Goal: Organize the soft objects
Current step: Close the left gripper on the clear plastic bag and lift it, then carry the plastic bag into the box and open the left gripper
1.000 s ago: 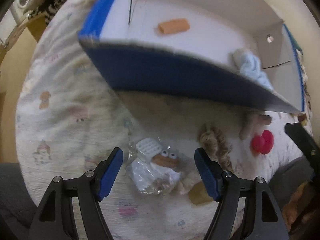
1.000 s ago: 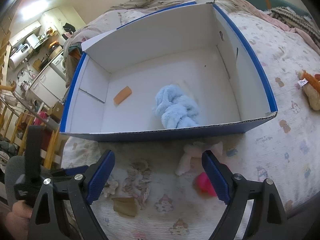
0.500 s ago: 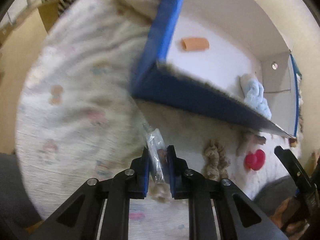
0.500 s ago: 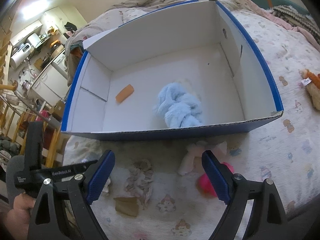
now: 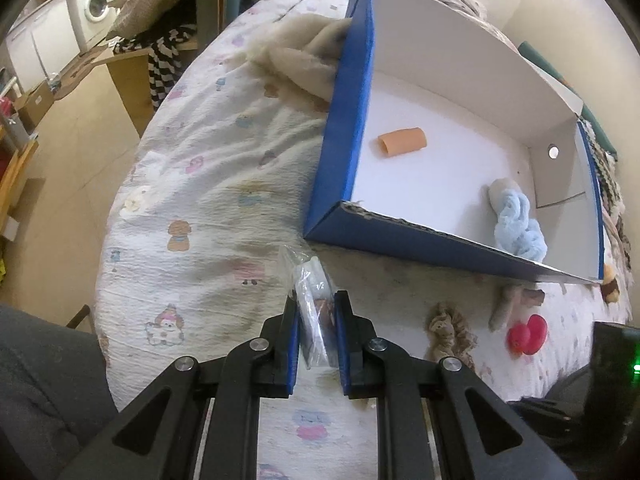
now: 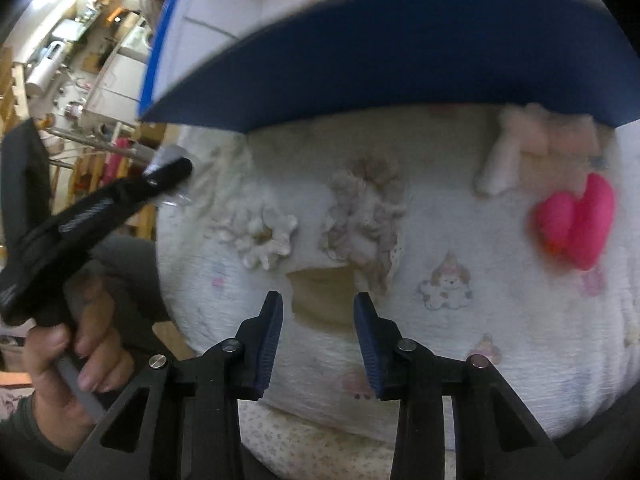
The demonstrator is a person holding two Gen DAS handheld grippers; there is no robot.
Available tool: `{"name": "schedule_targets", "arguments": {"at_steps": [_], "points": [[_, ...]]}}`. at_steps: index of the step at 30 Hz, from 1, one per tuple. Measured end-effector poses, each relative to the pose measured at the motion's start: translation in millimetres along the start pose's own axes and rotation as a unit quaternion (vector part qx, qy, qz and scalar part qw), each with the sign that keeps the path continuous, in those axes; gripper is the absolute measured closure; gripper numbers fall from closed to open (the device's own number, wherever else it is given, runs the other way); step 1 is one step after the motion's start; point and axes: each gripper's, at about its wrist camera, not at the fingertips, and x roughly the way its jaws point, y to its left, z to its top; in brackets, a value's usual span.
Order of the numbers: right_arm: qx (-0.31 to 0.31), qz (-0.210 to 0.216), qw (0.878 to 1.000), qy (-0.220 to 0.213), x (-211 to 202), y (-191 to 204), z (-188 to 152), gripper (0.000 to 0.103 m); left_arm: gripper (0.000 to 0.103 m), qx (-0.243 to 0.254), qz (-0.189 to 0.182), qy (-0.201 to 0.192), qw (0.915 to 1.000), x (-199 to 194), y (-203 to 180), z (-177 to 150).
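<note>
My left gripper (image 5: 316,304) is shut on a clear plastic bag with a small toy inside (image 5: 310,300), held above the bed near the box's corner. The blue box with white inside (image 5: 352,100) holds an orange roll (image 5: 402,142) and a light blue plush (image 5: 518,226). My right gripper (image 6: 318,304) is open low over a tan flat piece (image 6: 320,298). A beige ruffled scrunchie (image 6: 364,216), a white flower piece (image 6: 260,236), a pink heart (image 6: 576,224) and a pale pink plush (image 6: 532,140) lie on the bed.
The left gripper and the hand holding it show at the left in the right wrist view (image 6: 100,208). A beige fleece (image 5: 296,56) lies against the box's far side. The bed's edge drops to the floor on the left, with cartons and a washing machine (image 5: 94,4) beyond.
My left gripper closed on the plastic bag and lifted it off the bed. My right gripper dropped low toward the tan piece and its jaws narrowed.
</note>
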Motion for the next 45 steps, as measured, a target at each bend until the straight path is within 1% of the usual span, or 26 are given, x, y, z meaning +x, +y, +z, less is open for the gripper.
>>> {"name": "schedule_targets", "arguments": {"at_steps": [3, 7, 9, 10, 11, 13, 16, 21, 25, 27, 33, 36, 38, 40, 45], "points": [[0.002, -0.007, 1.0, 0.017, 16, 4, 3, 0.063, 0.089, 0.001, -0.003, -0.004, 1.0, -3, 2, -2], [-0.004, -0.035, 0.999, 0.024, 34, 9, 5, 0.063, 0.089, 0.0, -0.005, -0.004, 1.0, -4, 4, -4], [-0.015, -0.05, 0.998, 0.02, 38, 12, 4, 0.074, 0.089, 0.0, -0.006, -0.003, 1.0, -5, 4, -5], [-0.025, -0.057, 0.998, 0.016, 39, 15, 3, 0.094, 0.089, -0.001, -0.007, -0.003, 1.0, -5, 4, -5], [-0.044, -0.068, 0.997, 0.01, 38, 19, 1, 0.096, 0.089, -0.002, -0.006, -0.004, 1.0, -6, 4, -5], [-0.07, -0.075, 0.995, -0.003, 35, 27, -4, 0.097, 0.089, -0.003, -0.004, -0.006, 1.0, -7, 4, -5], [-0.092, -0.069, 0.993, -0.039, 21, 41, -10, 0.097, 0.089, 0.0, -0.003, -0.011, 0.9999, -9, 4, -6], [-0.092, -0.031, 0.991, -0.089, -10, 50, -12, 0.097, 0.089, 0.009, 0.004, -0.019, 0.9998, -13, 2, -9], [-0.081, -0.015, 0.989, -0.12, -34, 39, -12, 0.097, 0.089, 0.015, 0.008, -0.022, 0.9996, -14, -1, -10], [-0.079, -0.012, 0.988, -0.132, -43, 38, -11, 0.097, 0.089, 0.023, 0.012, -0.03, 0.9992, -18, -4, -11], [-0.081, -0.012, 0.984, -0.156, -64, 36, -10, 0.097, 0.089, 0.046, 0.028, -0.058, 0.9969, -31, -11, -15], [-0.084, -0.021, 0.982, -0.169, -75, 33, -7, 0.097, 0.089, 0.05, 0.032, -0.072, 0.9956, -39, -13, -15], [-0.084, -0.044, 0.978, -0.184, -82, 32, -3, 0.097, 0.089, 0.047, 0.027, -0.071, 0.996, -41, -13, -15], [-0.08, -0.045, 0.976, -0.197, -90, 28, -1, 0.097, 0.089, 0.045, 0.026, -0.068, 0.9963, -42, -13, -15], [-0.07, -0.042, 0.967, -0.242, -114, 16, 11, 0.097, 0.089, 0.05, 0.031, -0.078, 0.9952, -52, -14, -11]]}}
